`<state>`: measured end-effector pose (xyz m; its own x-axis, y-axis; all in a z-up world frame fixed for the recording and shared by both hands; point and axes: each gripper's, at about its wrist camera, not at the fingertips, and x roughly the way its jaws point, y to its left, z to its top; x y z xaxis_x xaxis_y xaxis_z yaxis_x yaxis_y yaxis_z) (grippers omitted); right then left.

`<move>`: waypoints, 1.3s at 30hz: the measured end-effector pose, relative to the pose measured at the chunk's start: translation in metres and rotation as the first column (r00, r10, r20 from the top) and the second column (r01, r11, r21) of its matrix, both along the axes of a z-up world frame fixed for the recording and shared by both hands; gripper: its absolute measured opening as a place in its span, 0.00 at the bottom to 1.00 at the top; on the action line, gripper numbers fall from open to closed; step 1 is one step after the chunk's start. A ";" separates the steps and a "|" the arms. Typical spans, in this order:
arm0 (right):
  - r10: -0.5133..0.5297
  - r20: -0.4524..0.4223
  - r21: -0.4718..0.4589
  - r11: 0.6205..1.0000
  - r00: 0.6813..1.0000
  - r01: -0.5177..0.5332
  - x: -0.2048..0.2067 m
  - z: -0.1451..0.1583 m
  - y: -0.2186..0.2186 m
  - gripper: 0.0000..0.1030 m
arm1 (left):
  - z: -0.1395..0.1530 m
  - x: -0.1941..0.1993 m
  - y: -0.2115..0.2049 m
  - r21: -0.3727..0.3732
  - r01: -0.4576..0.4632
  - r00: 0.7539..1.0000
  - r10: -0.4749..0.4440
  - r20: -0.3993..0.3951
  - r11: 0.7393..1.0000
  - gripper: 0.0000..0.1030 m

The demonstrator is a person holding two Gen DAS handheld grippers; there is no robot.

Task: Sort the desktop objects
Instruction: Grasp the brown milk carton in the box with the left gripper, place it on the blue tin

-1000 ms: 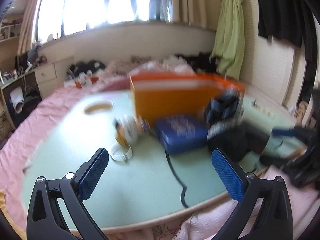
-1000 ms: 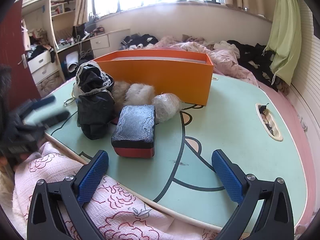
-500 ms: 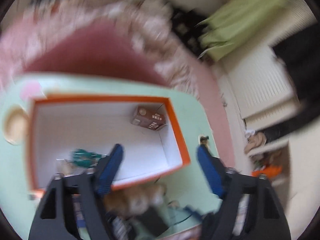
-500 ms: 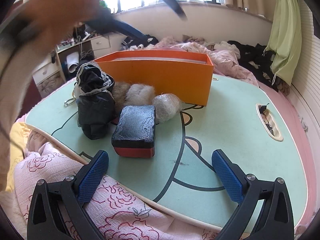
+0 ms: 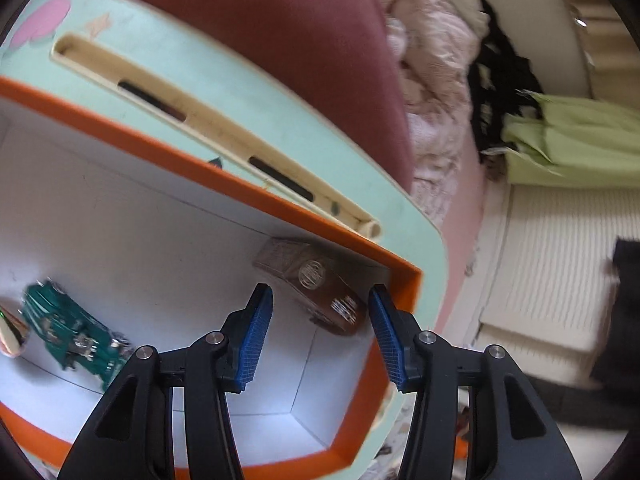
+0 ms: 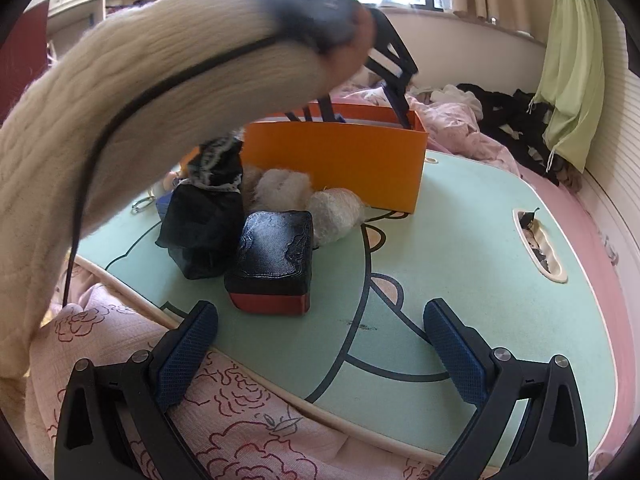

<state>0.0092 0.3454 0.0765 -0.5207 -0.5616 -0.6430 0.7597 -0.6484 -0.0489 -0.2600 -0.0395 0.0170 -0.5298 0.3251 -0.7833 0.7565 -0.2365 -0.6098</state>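
Note:
An orange box (image 5: 304, 216) with a white inside stands on the mint-green table (image 5: 280, 92). In it lie a brown packet (image 5: 316, 292) in the corner and a green circuit board (image 5: 68, 328). My left gripper (image 5: 320, 340) is open and empty, reaching down into the box just before the brown packet. In the right wrist view the orange box (image 6: 340, 160) stands at the back with the left gripper's fingers (image 6: 396, 92) dipping into it. My right gripper (image 6: 320, 352) is open and empty at the table's near edge, in front of a black-and-red box (image 6: 276, 264).
A black lace pouch (image 6: 208, 216), fluffy white balls (image 6: 284, 188), a wrapped ball (image 6: 336, 212) and a key ring (image 6: 142, 204) crowd the box's front. The person's cream sleeve (image 6: 120, 128) crosses the left. A slot (image 6: 538, 244) is in the table's right side. Pink bedding (image 6: 200, 420) lies below.
My left gripper swung from the table's front up over the orange box and down into it, closing in on the brown packet. My right gripper has not moved.

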 end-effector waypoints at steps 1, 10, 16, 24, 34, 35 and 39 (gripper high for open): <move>0.001 0.001 -0.001 1.000 1.000 -0.001 0.000 0.000 0.000 1.00 | -0.002 0.002 0.001 0.014 -0.022 1.000 0.022 -0.010 1.000 0.50; 0.015 -0.002 -0.011 1.000 1.000 -0.015 -0.002 0.001 0.003 1.00 | -0.001 0.016 0.002 0.031 0.030 0.999 -0.029 -0.031 0.999 0.43; 0.022 -0.004 -0.009 1.000 1.000 -0.022 -0.002 0.000 0.003 1.00 | 0.009 0.032 -0.006 0.021 -0.045 0.999 0.046 -0.024 0.999 0.43; 0.032 -0.004 -0.011 0.999 0.999 -0.032 -0.002 0.001 0.001 1.00 | -0.008 0.013 -0.002 0.057 0.078 0.997 -0.076 -0.024 0.995 0.18; 0.044 -0.004 -0.011 0.999 0.999 -0.044 -0.001 0.000 0.001 1.00 | 0.100 0.097 0.005 -0.095 0.261 0.899 -0.278 -0.339 0.961 0.18; 0.045 -0.004 -0.011 0.999 0.999 -0.045 0.000 0.000 0.001 1.00 | 0.113 0.118 0.008 -0.149 0.278 0.875 -0.314 -0.367 0.949 0.18; 0.049 -0.005 -0.010 0.999 0.999 -0.049 0.001 0.000 0.000 1.00 | 0.130 0.189 0.016 -0.330 0.329 0.796 -0.448 -0.408 0.885 0.18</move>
<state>0.0100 0.3457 0.0768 -0.4951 -0.5931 -0.6350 0.7904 -0.6108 -0.0458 -0.0709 -0.0238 0.1471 -0.7133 0.4243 -0.5578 0.2137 -0.6263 -0.7497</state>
